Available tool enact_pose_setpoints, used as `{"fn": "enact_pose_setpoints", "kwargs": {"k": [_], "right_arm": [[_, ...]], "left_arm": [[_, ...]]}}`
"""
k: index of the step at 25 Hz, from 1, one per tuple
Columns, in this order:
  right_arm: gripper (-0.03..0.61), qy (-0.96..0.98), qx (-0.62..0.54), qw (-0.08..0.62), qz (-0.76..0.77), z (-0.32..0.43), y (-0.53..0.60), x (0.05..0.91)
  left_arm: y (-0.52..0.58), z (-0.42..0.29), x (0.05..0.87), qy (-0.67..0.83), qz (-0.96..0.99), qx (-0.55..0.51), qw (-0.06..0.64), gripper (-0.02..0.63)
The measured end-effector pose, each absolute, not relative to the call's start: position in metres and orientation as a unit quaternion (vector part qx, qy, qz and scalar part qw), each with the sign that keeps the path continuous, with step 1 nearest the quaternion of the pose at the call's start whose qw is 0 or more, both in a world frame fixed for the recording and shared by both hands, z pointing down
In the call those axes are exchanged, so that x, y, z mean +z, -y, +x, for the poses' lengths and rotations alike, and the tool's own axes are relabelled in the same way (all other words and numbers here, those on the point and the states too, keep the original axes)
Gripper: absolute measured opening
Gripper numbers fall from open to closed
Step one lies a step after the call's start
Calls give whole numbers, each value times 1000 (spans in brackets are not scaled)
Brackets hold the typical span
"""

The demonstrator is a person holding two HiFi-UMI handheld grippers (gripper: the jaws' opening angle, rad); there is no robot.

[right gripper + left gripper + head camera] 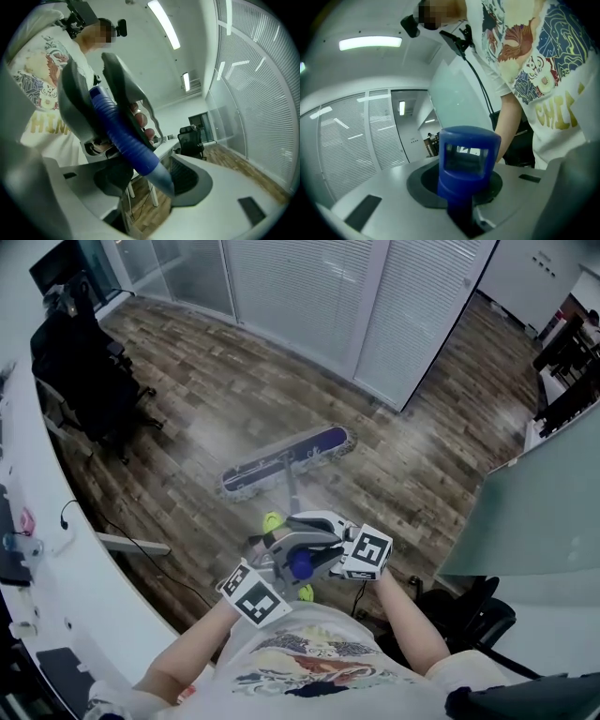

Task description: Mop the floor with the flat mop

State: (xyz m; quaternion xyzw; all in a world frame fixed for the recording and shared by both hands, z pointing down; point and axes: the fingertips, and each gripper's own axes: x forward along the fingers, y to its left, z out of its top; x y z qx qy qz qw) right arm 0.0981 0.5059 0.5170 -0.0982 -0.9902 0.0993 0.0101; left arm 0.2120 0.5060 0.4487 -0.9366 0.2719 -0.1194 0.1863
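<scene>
The flat mop's head, dark blue with a pale fringe, lies aslant on the wood floor ahead of the person. Its grey shaft runs back to both grippers near the person's chest. My left gripper is shut on the blue top end of the handle, which stands between its grey jaws. My right gripper closes around the handle lower down. There, the ribbed blue grip and the grey shaft pass between its jaws. The left gripper's body sits just above.
A black office chair stands at the far left beside a long white desk. Glass partitions with blinds close off the far side. A pale green panel and another dark chair are at the right. Yellow-green shoes show below.
</scene>
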Motion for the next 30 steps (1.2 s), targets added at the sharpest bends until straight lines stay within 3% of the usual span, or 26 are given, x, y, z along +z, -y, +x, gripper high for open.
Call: {"fn": "enact_pose_setpoints", "kwargs": {"k": [15, 30], "right_arm": [[235, 988, 84, 44, -121, 57, -403, 544], [235, 988, 106, -4, -108, -100, -169, 512]], "left_arm": [[-402, 173, 476, -283, -930, -130, 194, 40], [-163, 9, 440, -318, -926, -102, 177, 40]]}}
